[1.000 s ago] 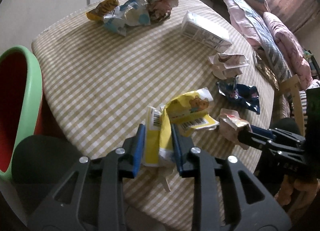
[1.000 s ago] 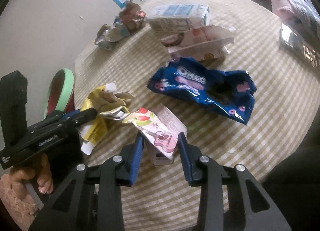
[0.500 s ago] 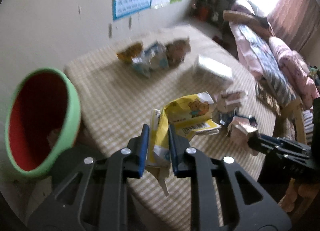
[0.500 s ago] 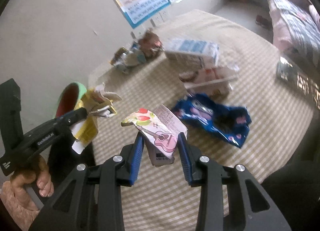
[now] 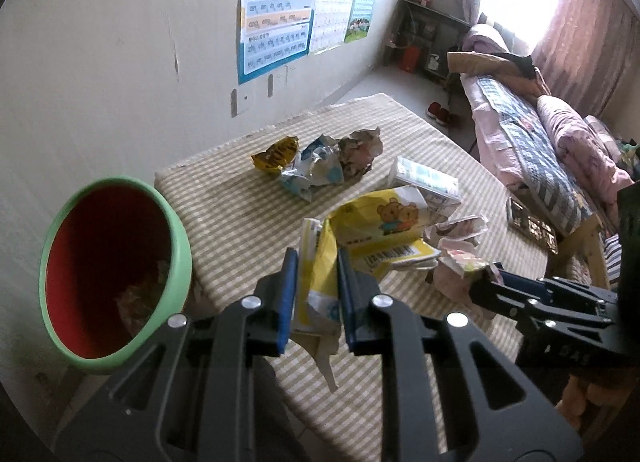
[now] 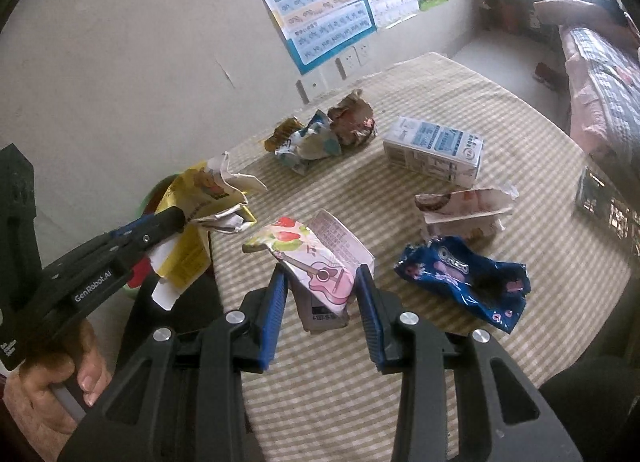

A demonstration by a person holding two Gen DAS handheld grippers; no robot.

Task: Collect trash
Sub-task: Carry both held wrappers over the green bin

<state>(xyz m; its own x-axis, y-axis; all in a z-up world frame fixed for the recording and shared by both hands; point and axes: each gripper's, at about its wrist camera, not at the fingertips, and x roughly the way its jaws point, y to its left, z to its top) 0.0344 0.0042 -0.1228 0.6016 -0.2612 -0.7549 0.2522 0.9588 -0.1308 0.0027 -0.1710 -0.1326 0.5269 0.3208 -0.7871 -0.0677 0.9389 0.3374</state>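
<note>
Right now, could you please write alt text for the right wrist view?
The right tool grips a pink guitar-print wrapper above a checked table. The left tool beside it holds a yellow wrapper; a blue Oreo wrapper and milk carton remain.

Both held wrappers now hang lifted off the table (image 5: 240,221).

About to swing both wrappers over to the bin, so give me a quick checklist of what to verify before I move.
1. Left gripper clamped on yellow bear wrapper: ok.
2. Right gripper clamped on pink guitar wrapper: ok.
3. Both wrappers lifted clear of the checked tablecloth: ok.
4. Green bin mouth open, with room inside: ok.
5. Yellow wrapper's loose tail hanging below the pads; might it snag the bin rim: cannot tell.
6. Table cleared: not ok; blue Oreo wrapper and milk carton remain.
</note>
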